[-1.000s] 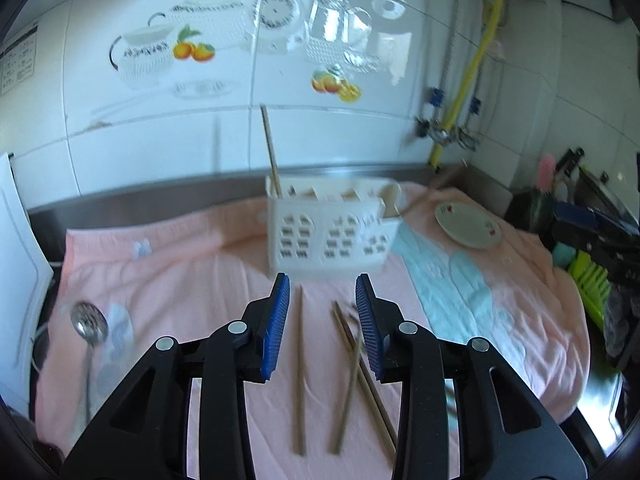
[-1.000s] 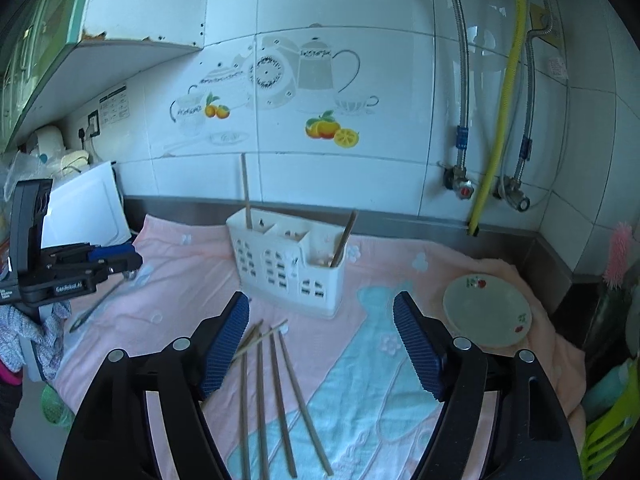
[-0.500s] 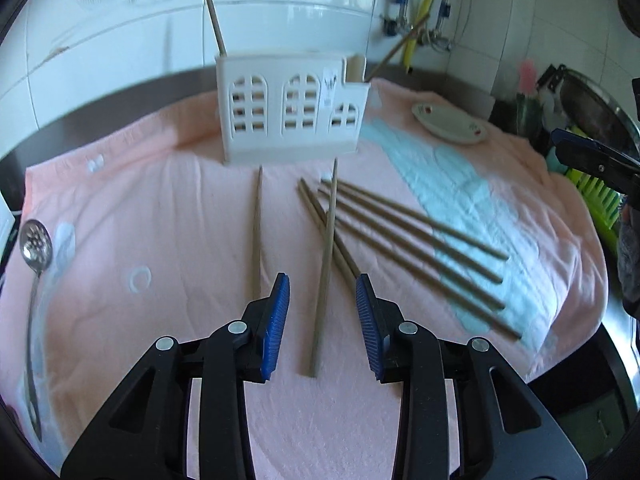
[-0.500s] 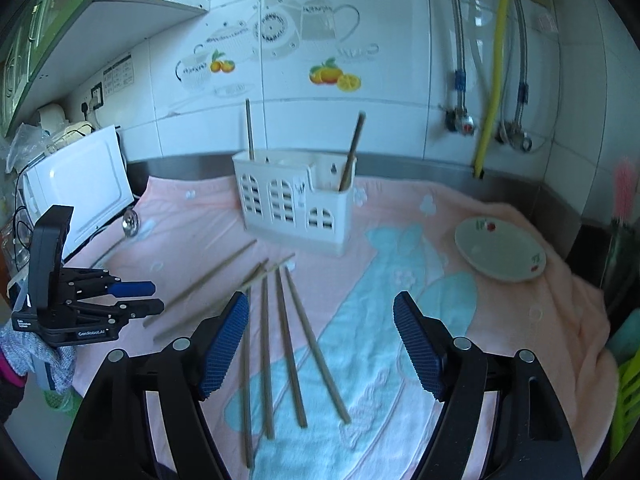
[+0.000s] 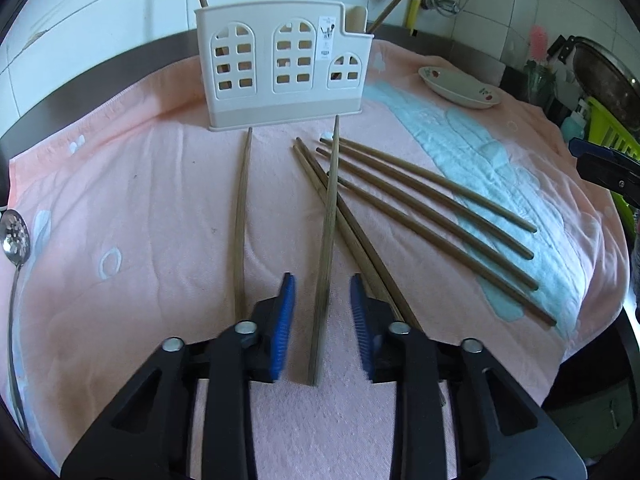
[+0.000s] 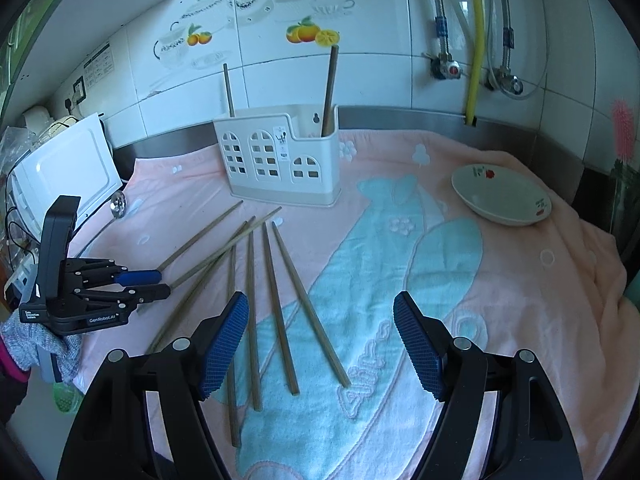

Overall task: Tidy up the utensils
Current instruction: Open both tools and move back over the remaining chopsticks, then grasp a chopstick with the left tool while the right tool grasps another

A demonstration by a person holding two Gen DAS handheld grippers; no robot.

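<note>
Wooden chopsticks lay scattered on a pink towel [image 5: 132,208] in front of a white utensil caddy [image 5: 280,68], and one chopstick [image 5: 327,216] ran straight from the caddy's foot toward the left gripper [image 5: 322,322], its near end lying between the blue pads [image 5: 283,322]. Those jaws had just been closing around it, yet a gap still showed on both sides of the stick, so nothing was pinched. Such a stick looked light, stiff and thin, likely to roll or pivot on the soft terry if nudged off-centre; a hold a little way in from the near end, squarely across its width, seemed the safest, since a grip at the very tip would probably let it swing. From that stick, a lone chopstick [image 5: 242,220] lay at about 9 o'clock, and a fan of others [image 5: 432,216] spread toward 3 o'clock, one passing under it. The right gripper [image 6: 322,346] hung with its jaws spread wide above the towel, several chopsticks [image 6: 280,304] before it and nothing between the pads. Only the right wrist view showed the left tool from outside, at 9 o'clock, with a gloved hand [image 6: 36,344] beneath it, and both sticks [image 6: 329,92] already standing in the caddy at full height; only the left wrist view showed the clearance at the pads and a slotted spoon [image 5: 16,240] at the towel's far left edge.
</note>
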